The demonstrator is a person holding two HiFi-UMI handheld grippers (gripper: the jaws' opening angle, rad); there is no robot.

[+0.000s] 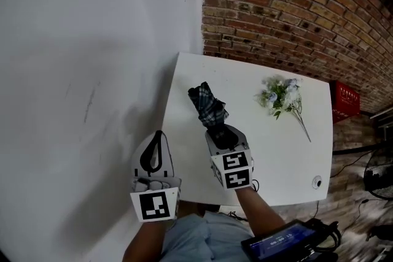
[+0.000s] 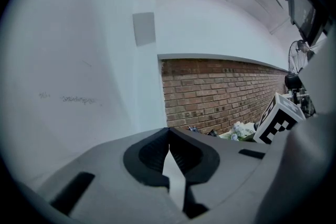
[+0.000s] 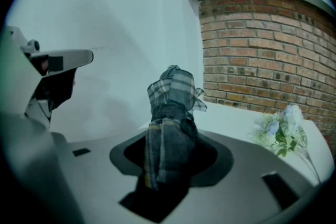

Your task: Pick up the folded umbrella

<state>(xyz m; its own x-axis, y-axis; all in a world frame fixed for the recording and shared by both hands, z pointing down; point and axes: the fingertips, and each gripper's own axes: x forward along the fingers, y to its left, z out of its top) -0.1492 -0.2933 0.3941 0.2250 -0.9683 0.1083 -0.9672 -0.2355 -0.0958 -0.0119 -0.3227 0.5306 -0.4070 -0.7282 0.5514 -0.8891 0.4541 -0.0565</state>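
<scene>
Most of the task is judged done: the folded umbrella is grasped by the right gripper, whose jaws are clenched on its plaid fabric, and it is held tilted above the white table, apparently clear of the top. Nothing is held by the left gripper; its jaws are pressed together beside the table's edge. Only a steady carry is judged to be left.

Grey grippers, marker cubes, blue shirt
</scene>
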